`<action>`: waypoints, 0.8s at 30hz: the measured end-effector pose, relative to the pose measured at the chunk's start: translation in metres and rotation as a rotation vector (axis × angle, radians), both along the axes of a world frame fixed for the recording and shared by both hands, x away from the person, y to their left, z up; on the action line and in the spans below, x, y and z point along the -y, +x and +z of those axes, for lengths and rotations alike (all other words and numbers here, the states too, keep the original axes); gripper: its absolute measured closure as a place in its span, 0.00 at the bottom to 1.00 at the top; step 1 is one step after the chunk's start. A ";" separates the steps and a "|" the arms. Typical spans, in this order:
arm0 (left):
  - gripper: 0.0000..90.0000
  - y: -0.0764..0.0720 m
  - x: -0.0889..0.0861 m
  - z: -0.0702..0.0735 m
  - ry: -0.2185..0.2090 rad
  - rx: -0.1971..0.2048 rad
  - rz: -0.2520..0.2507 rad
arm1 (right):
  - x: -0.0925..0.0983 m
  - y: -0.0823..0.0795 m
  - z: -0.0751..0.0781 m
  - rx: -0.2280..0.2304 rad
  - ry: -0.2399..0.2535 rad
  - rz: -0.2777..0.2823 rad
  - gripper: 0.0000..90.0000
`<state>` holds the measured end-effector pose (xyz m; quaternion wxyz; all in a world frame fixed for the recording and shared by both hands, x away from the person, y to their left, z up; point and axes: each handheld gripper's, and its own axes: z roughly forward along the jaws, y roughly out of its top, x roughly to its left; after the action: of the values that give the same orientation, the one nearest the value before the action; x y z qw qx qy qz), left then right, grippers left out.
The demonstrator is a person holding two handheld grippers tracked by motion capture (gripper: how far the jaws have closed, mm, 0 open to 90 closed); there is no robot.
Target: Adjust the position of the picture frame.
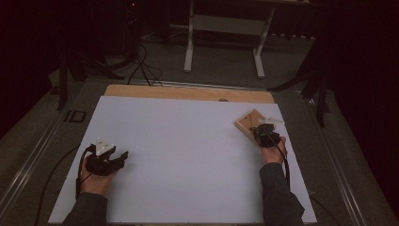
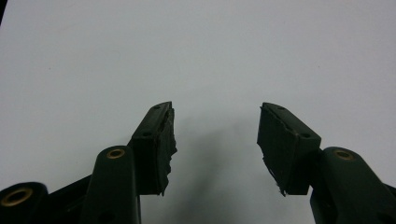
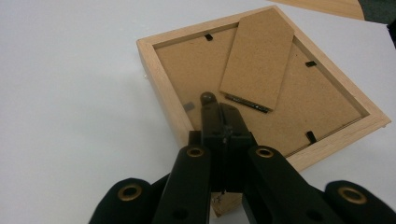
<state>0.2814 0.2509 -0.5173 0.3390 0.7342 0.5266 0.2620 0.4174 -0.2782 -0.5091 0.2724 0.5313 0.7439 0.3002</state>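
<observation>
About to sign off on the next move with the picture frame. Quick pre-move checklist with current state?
1. Picture frame lies face down, backing board up, on the white table: ok.
2. Right claw is over the frame's back, jaws closed together near a small dark clip at the lower edge: ok.
3. Whether the right claw actually pinches that clip or anything else: cannot tell, the tips hide it.
4. Fold-out stand lies flat on the backing: ok.
5. The turn clips at the other edges sit over the backing: ok for three in sight.
6. Left claw is open, holds nothing, and is parked far from the frame: ok.
</observation>
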 end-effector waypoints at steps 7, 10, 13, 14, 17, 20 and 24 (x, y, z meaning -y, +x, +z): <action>0.51 0.000 0.000 0.000 -0.002 -0.001 0.001 | 0.000 -0.003 0.001 -0.007 0.005 0.011 1.00; 0.51 0.000 0.000 0.000 -0.001 0.001 0.000 | 0.000 -0.008 0.001 -0.009 0.011 0.026 1.00; 0.51 0.000 0.000 0.000 0.000 0.000 0.000 | 0.000 -0.013 0.001 -0.013 0.007 0.044 1.00; 0.51 0.000 0.000 0.000 0.002 -0.002 -0.002 | -0.001 -0.014 0.001 -0.013 0.003 0.052 1.00; 0.51 0.000 0.000 0.000 0.002 -0.001 -0.002 | -0.001 -0.018 0.001 -0.013 0.001 0.064 1.00; 0.51 0.000 0.000 0.000 0.002 -0.003 -0.001 | -0.003 -0.025 0.001 -0.013 -0.002 0.086 1.00; 0.51 0.000 0.001 -0.001 0.003 -0.005 -0.003 | -0.005 -0.032 0.001 -0.012 -0.015 0.111 1.00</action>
<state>0.2817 0.2501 -0.5178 0.3371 0.7362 0.5259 0.2606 0.3854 -0.2735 -0.5077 0.2548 0.4889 0.7762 0.3060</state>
